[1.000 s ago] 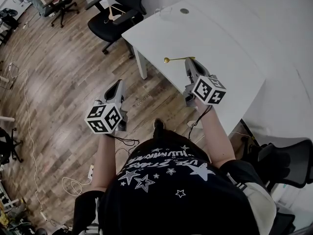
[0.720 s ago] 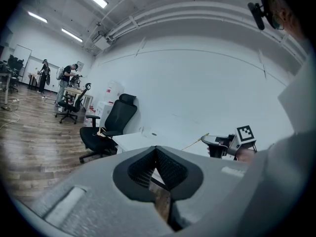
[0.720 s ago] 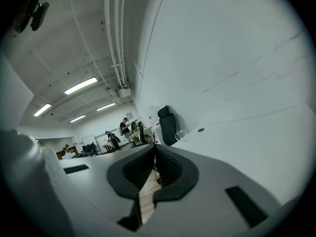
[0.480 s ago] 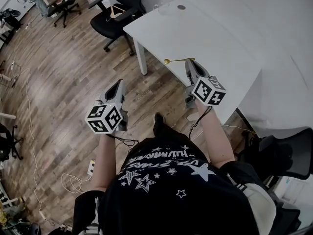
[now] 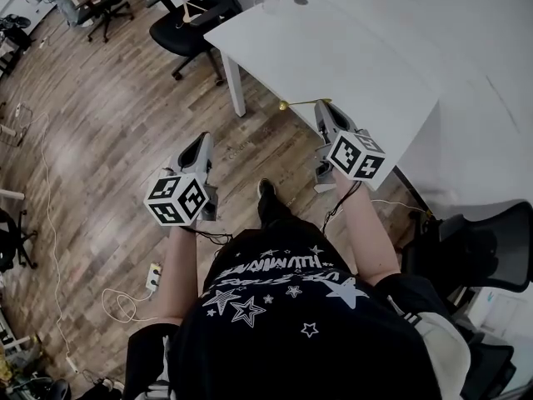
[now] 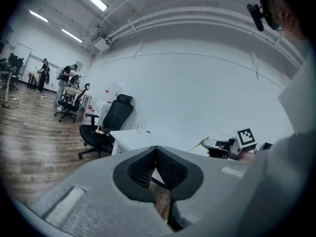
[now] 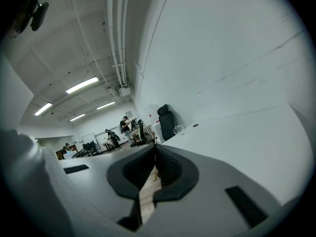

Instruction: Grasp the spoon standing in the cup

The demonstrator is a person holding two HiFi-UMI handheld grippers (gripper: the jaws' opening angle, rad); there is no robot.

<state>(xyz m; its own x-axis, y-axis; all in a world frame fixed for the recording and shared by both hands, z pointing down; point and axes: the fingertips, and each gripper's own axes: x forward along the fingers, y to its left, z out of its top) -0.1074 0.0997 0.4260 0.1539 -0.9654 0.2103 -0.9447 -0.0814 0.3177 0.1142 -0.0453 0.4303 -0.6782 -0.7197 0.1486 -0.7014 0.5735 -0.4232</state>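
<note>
My right gripper (image 5: 323,107) is shut on the handle of a thin gold spoon (image 5: 301,102), whose small bowl sticks out to the left past the front edge of the white table (image 5: 358,57). In the right gripper view the spoon (image 7: 155,171) shows as a thin gold line between the closed pads. From the left gripper view, the spoon (image 6: 196,145) juts out of the right gripper (image 6: 217,145). My left gripper (image 5: 200,147) hangs over the wooden floor, shut and empty. A clear glass cup (image 7: 177,129) stands at the table's far corner.
A black office chair (image 5: 187,15) stands at the table's far left corner, and another black chair (image 5: 487,257) is at my right. Cables and a power strip (image 5: 154,275) lie on the floor to my left. People stand among chairs far off (image 6: 61,83).
The table has slid up and away in the head view as the person backs off from it. Both grippers keep their pose, and the spoon stays in the right one.
</note>
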